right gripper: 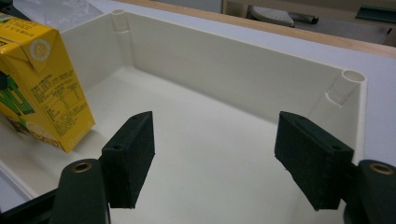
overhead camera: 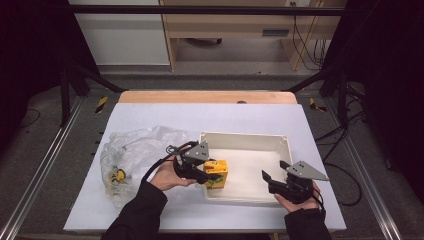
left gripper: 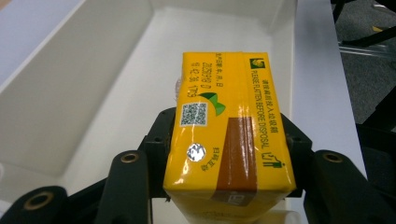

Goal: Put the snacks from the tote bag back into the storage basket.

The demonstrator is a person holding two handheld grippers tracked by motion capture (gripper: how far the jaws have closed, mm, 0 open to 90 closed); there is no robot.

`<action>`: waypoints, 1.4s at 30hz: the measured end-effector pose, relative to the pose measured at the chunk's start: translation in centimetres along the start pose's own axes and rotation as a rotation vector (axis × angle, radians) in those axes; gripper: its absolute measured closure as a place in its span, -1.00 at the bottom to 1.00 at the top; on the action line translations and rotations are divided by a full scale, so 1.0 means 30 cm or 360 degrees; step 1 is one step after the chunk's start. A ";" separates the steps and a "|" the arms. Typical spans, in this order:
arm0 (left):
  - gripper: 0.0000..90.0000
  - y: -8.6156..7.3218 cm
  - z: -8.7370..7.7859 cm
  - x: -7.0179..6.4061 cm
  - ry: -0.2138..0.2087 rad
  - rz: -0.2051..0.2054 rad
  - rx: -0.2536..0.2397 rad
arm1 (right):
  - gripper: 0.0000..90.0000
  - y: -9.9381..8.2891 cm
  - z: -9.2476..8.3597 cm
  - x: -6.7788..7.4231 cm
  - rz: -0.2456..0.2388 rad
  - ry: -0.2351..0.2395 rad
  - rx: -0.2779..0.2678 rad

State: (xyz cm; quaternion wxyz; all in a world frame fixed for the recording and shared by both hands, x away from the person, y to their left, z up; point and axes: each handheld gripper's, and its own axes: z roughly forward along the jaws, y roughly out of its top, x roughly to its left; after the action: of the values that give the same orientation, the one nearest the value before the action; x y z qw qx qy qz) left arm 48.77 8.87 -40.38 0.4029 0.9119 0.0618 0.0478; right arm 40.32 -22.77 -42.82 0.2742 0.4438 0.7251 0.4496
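White tray (overhead camera: 280, 141) walls frame the left tool's (overhead camera: 206, 175) carton (left gripper: 226, 135), base cut off.

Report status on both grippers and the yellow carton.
Left gripper shut on yellow carton, over the white tray at its left end. Right gripper open, nothing between its jaws. Tray floor bare, nothing in the way.

Glossy yellow paperboard carton (left gripper: 229, 135), matt off-white plastic tray (right gripper: 243, 70) — crinkly clear bag (overhead camera: 131, 150), prob. thin plastic film.
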 end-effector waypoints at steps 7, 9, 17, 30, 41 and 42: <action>0.12 -0.018 0.019 0.001 0.0004 0.0002 0.0005 | -0.36 0.000 0.000 0.000 0.0001 -0.0001 0.0003; 0.12 -0.019 0.019 0.001 0.0006 -0.0006 -0.0001 | -0.36 0.000 0.000 0.000 0.0001 -0.0001 0.0003; -0.04 -0.008 -0.007 -0.010 0.0070 -0.0049 -0.0026 | -0.36 0.000 0.000 0.000 0.0002 -0.0003 0.0000; -0.33 0.008 -0.149 -0.075 0.0348 -0.0186 -0.0208 | -0.37 -0.002 -0.004 -0.009 0.0017 -0.0018 -0.0004; -0.35 -0.111 -0.260 -0.101 0.0583 -0.0402 -0.0310 | -0.46 -0.009 -0.016 -0.027 0.0055 -0.0052 -0.0011; -0.35 -0.124 -0.268 -0.100 0.0602 -0.0423 -0.0316 | -0.47 -0.010 -0.017 -0.030 0.0059 -0.0058 -0.0013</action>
State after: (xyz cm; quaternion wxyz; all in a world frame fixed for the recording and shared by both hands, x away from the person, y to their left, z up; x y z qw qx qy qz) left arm 44.42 16.78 -37.85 0.4746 0.8265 0.2505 0.1699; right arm 40.20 -23.83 -42.86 0.2808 0.4640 0.7098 0.4496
